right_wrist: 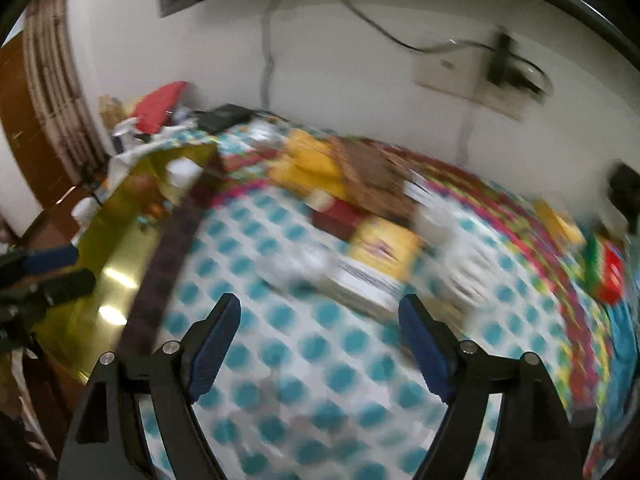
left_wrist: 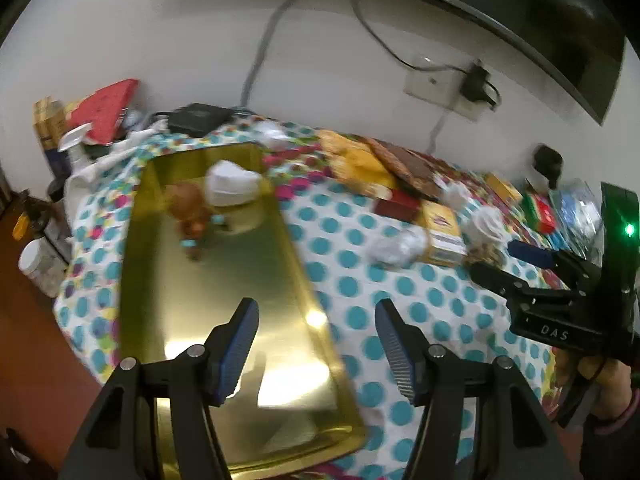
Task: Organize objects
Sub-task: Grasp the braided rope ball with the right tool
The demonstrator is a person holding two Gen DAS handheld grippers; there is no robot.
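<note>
While both claws gape, gold tray (left_wrist: 224, 340) glossy, brown figurine (left_wrist: 191, 208) blurred.

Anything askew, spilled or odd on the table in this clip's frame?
Nothing spilled. The gold tray lies skewed on the dotted tablecloth, its near corner seemingly past the table edge. A brown figurine and a white object sit at its far end. The right wrist view is motion-blurred.
</note>
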